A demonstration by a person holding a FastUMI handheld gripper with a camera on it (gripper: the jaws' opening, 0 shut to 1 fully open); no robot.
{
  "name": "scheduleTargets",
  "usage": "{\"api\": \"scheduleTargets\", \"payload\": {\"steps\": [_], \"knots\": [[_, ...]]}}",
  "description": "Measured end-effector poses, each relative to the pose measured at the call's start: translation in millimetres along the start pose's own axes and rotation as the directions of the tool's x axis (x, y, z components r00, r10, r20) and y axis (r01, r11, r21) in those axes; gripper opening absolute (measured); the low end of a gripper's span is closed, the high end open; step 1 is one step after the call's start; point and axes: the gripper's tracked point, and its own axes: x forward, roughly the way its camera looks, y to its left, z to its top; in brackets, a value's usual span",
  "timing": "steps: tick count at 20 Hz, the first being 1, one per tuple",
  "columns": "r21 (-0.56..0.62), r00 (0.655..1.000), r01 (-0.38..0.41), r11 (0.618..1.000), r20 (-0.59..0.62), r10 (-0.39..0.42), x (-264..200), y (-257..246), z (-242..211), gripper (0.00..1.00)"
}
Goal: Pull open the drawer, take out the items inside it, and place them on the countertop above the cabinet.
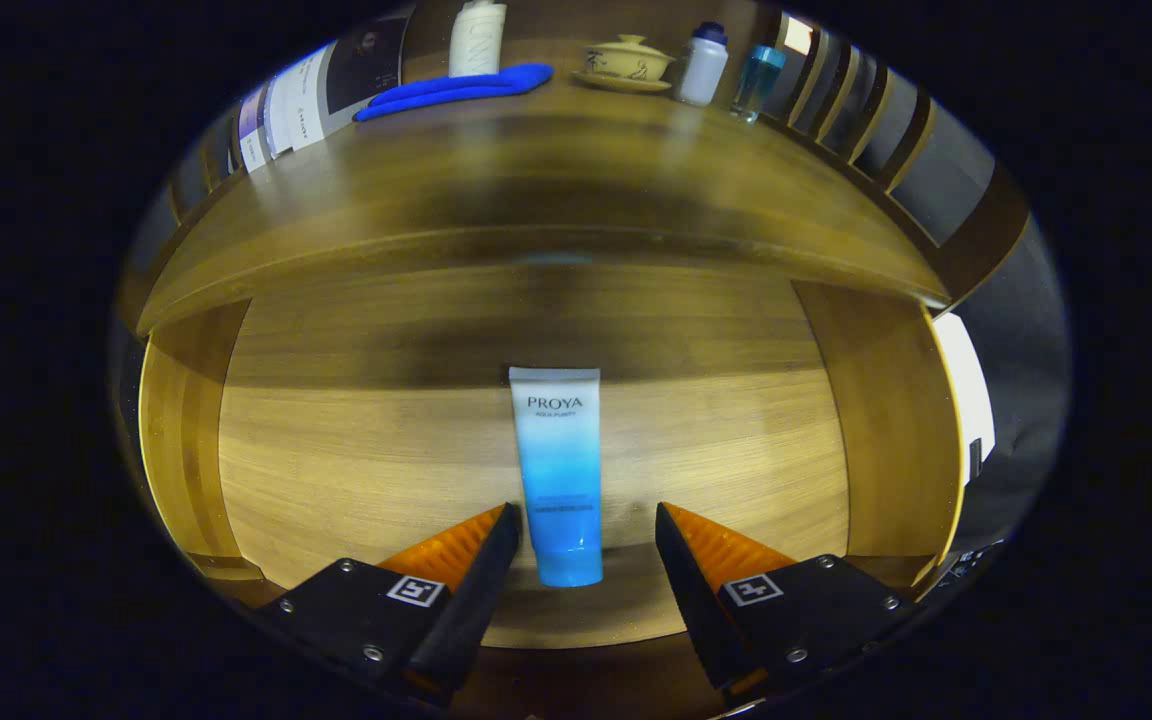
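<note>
Drawer (356, 470), open: one blue-white tube (557, 470) flat on its floor. Fingers (584, 520) released, flanking tube's cap end at 9 and 3 o'clock, untouching.

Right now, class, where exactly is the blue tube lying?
In the gripper view, the blue tube lies flat on the open drawer's floor, its near end between the open gripper's fingers.

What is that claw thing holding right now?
Nothing: the gripper is open, jaws on either side of the tube's cap end in the drawer, not touching.
</note>
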Motion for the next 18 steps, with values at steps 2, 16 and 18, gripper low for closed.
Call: {"api": "scheduleTargets", "payload": {"steps": [2, 16, 18], "knots": [[0.011, 0.998, -0.056, 0.998, 0.002, 0.056, 1.5, 9.0, -0.2, 0.69], [-0.148, 0.99, 0.068, 0.987, 0.134, -0.048, -60.1, -2.2, -15.9, 0.37], [-0.159, 0.985, 0.088, 0.983, 0.16, -0.063, -75.8, -4.7, -20.7, 0.37]]}}
